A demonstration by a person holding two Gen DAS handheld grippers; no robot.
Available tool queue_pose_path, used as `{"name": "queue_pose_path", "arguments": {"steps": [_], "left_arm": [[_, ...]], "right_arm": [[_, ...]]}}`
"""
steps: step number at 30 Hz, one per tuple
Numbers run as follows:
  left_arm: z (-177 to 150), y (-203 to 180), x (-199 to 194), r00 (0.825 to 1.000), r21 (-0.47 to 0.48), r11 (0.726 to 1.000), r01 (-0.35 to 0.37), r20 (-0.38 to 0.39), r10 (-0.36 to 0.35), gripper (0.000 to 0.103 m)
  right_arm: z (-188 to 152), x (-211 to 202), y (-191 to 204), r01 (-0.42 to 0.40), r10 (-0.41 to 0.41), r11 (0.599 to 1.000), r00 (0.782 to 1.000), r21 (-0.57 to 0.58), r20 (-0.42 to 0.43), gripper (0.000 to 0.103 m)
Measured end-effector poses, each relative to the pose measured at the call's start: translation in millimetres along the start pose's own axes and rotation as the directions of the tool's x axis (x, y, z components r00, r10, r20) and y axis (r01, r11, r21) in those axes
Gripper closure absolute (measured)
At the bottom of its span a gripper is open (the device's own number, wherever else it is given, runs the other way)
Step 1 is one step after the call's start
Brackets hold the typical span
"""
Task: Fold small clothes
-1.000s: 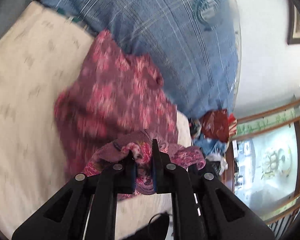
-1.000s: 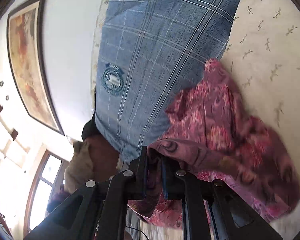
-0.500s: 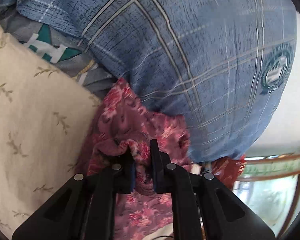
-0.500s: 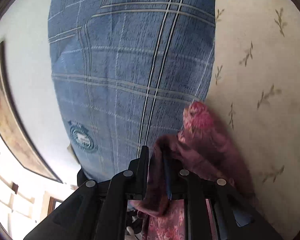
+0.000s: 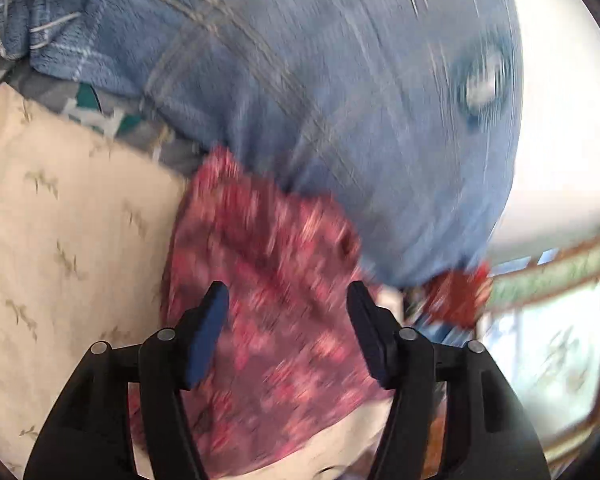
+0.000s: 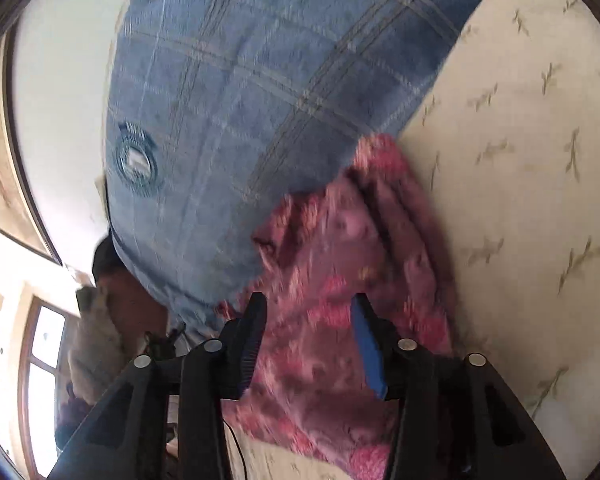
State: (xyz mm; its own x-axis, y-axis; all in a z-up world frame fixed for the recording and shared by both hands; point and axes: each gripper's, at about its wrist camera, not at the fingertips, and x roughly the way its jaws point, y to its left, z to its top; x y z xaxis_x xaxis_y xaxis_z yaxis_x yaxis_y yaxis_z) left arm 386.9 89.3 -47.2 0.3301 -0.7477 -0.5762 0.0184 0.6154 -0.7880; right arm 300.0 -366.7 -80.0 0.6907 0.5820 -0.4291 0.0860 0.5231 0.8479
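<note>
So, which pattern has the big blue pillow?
Pale plaid lines on the blue pillow; clearest in the right wrist view.

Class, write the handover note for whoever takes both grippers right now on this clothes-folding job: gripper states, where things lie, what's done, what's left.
Left gripper: jaws opening, pads off the cloth.
Right gripper: jaws opening, nothing pinched.
The small pink-red floral garment lies on the cream leaf-print bedsheet, its far edge against the blue plaid pillow.
Done: garment laid down and let go.
Left: check the fold, blurred here; tidy or fold again if needed.
</note>
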Motion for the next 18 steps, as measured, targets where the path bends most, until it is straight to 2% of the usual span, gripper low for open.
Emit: {"name": "queue_pose_path", "arguments": {"steps": [3,5,6,7,8,9,11,12,13,14,15,16,18], "left_arm": [[-6.3,-3.6,24.5,0.995,0.036,0.995,-0.093,-0.040,0.095,0.041],[6.9,-5.0,41.7,0.989,0.008,0.990,-0.140,-0.051,0.140,0.042],[17.3,-7.7,47.5,0.984,-0.005,0.985,-0.172,-0.045,0.172,0.045],[28.6,-11.2,51.0,0.977,-0.017,0.977,-0.211,-0.028,0.211,0.057],[44.3,-14.1,49.1,0.970,-0.046,0.969,-0.242,0.005,0.243,0.065],[54.5,-13.7,44.6,0.971,-0.076,0.969,-0.237,0.026,0.239,0.070],[71.5,-13.8,26.6,0.976,-0.129,0.973,-0.191,0.082,0.202,0.069],[74.0,-13.6,19.7,0.975,-0.129,0.974,-0.185,0.099,0.198,0.069],[75.4,-13.0,10.5,0.974,-0.108,0.976,-0.189,0.109,0.200,0.065],[74.3,-12.2,6.6,0.974,-0.088,0.978,-0.192,0.108,0.201,0.062],[70.8,-10.2,3.0,0.973,-0.059,0.978,-0.201,0.100,0.207,0.053],[67.3,-7.9,2.3,0.972,-0.040,0.976,-0.212,0.094,0.215,0.044],[57.6,1.8,4.7,0.971,-0.014,0.973,-0.232,0.059,0.233,0.039]], "right_arm": [[0.9,17.4,6.5,0.075,-0.077,0.996,0.997,-0.057,-0.031,0.050],[16.2,26.5,9.3,0.060,-0.060,0.998,0.998,-0.032,-0.005,0.052],[28.0,32.8,9.3,0.038,-0.038,0.999,0.999,-0.001,0.005,0.058],[43.7,37.9,11.0,0.007,-0.008,0.999,0.999,0.040,0.032,0.060],[60.5,37.6,17.0,-0.036,0.030,0.997,0.995,0.061,0.097,0.060],[73.3,33.3,25.3,-0.066,0.056,0.996,0.984,0.056,0.170,0.060],[88.7,20.7,36.2,-0.095,0.081,0.995,0.959,0.041,0.272,0.060],[94.8,13.5,39.9,-0.087,0.073,0.996,0.952,0.034,0.299,0.058],[97.3,10.1,40.5,-0.060,0.049,0.998,0.956,0.027,0.288,0.056],[98.3,8.0,39.8,-0.009,0.006,1.000,0.965,0.010,0.261,0.052],[96.3,6.3,37.7,0.053,-0.048,0.998,0.970,-0.017,0.238,0.051],[92.6,4.7,34.1,0.110,-0.098,0.993,0.970,-0.042,0.222,0.050],[86.0,4.6,20.9,0.210,-0.193,0.975,0.962,-0.069,0.195,0.050]]}}
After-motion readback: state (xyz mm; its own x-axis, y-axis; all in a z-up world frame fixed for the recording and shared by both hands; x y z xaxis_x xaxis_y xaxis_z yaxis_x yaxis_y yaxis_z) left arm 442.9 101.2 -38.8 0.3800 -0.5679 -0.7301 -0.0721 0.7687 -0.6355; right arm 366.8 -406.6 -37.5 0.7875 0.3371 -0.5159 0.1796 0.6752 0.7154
